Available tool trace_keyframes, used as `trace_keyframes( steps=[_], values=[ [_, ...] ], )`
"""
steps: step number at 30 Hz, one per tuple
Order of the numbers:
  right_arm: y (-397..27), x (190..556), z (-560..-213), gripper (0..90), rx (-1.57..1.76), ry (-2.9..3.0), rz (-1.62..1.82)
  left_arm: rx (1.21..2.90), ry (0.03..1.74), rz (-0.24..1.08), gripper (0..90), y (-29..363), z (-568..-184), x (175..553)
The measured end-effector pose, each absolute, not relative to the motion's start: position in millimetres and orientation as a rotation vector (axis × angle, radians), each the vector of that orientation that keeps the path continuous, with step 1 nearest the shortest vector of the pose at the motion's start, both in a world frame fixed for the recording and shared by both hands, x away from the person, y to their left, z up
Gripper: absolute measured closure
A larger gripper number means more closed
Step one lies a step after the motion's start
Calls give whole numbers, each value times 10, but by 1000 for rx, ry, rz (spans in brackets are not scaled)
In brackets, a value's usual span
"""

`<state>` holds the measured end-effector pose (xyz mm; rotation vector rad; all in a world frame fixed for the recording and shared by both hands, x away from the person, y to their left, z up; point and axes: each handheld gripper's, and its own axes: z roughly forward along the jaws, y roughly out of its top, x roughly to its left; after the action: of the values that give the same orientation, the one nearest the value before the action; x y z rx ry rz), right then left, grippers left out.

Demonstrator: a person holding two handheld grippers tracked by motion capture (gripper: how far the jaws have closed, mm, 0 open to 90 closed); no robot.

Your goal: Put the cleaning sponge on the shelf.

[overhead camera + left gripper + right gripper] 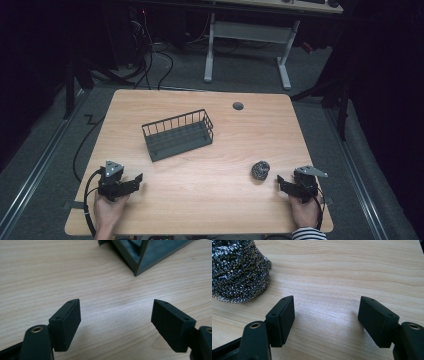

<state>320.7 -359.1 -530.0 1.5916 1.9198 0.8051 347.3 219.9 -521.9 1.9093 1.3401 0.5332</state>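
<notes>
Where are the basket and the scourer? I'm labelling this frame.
basket (176,146), high view, on its near long wall.
scourer (260,170), high view, on the middle of the steel-wool ball.

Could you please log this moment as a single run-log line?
left tool: open, empty | right tool: open, empty, beside steel scourer | wire basket: mid-table, empty | nothing grasped

Lab — dark curtains, floor cables (150,60), bare desk (200,185).

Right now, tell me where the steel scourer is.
In the high view the steel scourer lies on the table's right side, just left of the right gripper and well clear of the wire basket.
</notes>
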Motion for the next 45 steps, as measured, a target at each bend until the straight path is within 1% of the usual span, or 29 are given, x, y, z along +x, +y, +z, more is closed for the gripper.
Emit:
trace_keyframes(
  steps=[9,15,22,27,33,45],
  values=[
    [-3590,3207,-5300,298,1590,1921,806,1885,1293,489,241,2161,-5055,3504],
    [-3591,3207,-5300,298,1589,1921,805,1884,1247,503,226,2105,-4906,3513],
    [-3590,3207,-5300,297,1586,1925,806,1882,1201,506,216,2018,-4696,3619],
    [-3590,3207,-5301,294,1582,1927,809,1870,1209,480,209,1998,-4617,3681],
    [-3589,3206,-5301,293,1581,1928,809,1831,1206,473,219,1956,-4560,3749],
    [-3586,3202,-5300,292,1583,1930,807,1805,1221,474,232,1908,-4435,3943]
  ],
)
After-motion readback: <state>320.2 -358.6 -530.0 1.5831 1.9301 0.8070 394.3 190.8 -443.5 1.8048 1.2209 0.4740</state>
